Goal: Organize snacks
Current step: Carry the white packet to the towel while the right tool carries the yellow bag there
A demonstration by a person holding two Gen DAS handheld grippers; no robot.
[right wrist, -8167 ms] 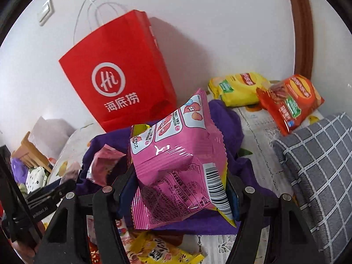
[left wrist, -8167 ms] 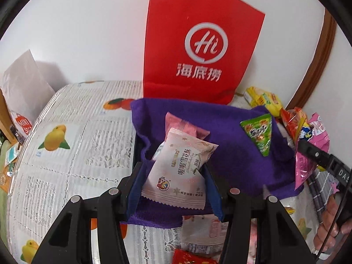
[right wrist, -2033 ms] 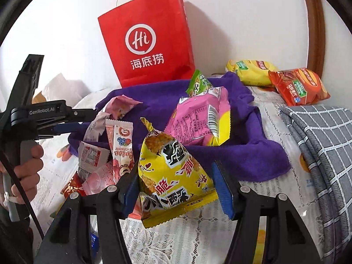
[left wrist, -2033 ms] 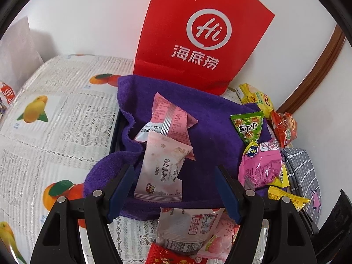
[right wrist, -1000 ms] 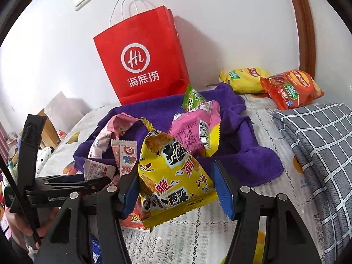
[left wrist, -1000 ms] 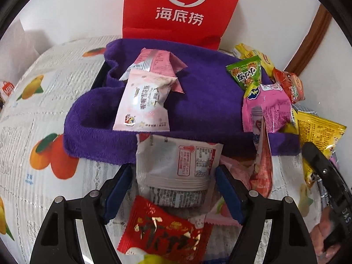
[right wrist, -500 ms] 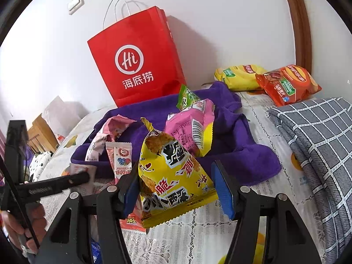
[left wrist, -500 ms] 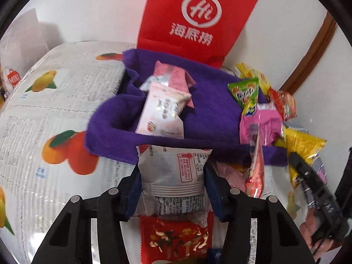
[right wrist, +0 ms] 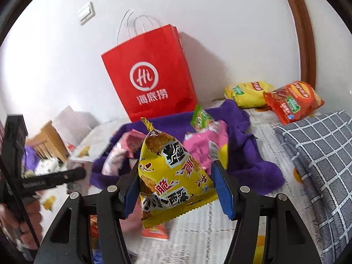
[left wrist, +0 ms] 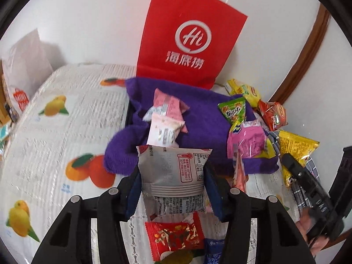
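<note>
My left gripper (left wrist: pixel 172 176) is shut on a grey-white snack packet (left wrist: pixel 173 171) and holds it just in front of the purple towel-lined tray (left wrist: pixel 202 127). In the tray lie pink-white packets (left wrist: pixel 165 121), a green packet (left wrist: pixel 234 110) and a pink bag (left wrist: pixel 247 140). My right gripper (right wrist: pixel 176 180) is shut on a yellow triangular snack bag (right wrist: pixel 173 176), held up before the same tray (right wrist: pixel 248 154). The right gripper's side also shows at the right edge of the left wrist view (left wrist: pixel 308 187).
A red paper bag (left wrist: pixel 189 44) stands against the wall behind the tray. A red packet (left wrist: pixel 176 235) lies below my left gripper. Yellow (right wrist: pixel 248 93) and orange chip bags (right wrist: pixel 292 101) lie at the back right. A grey checked cloth (right wrist: pixel 316 154) lies right. Fruit-print tablecloth (left wrist: pixel 55 132) spreads left.
My left gripper closed on the grey-white packet and lifted it off the pile toward the tray. My right gripper, holding the yellow bag throughout, rose and moved toward the tray.
</note>
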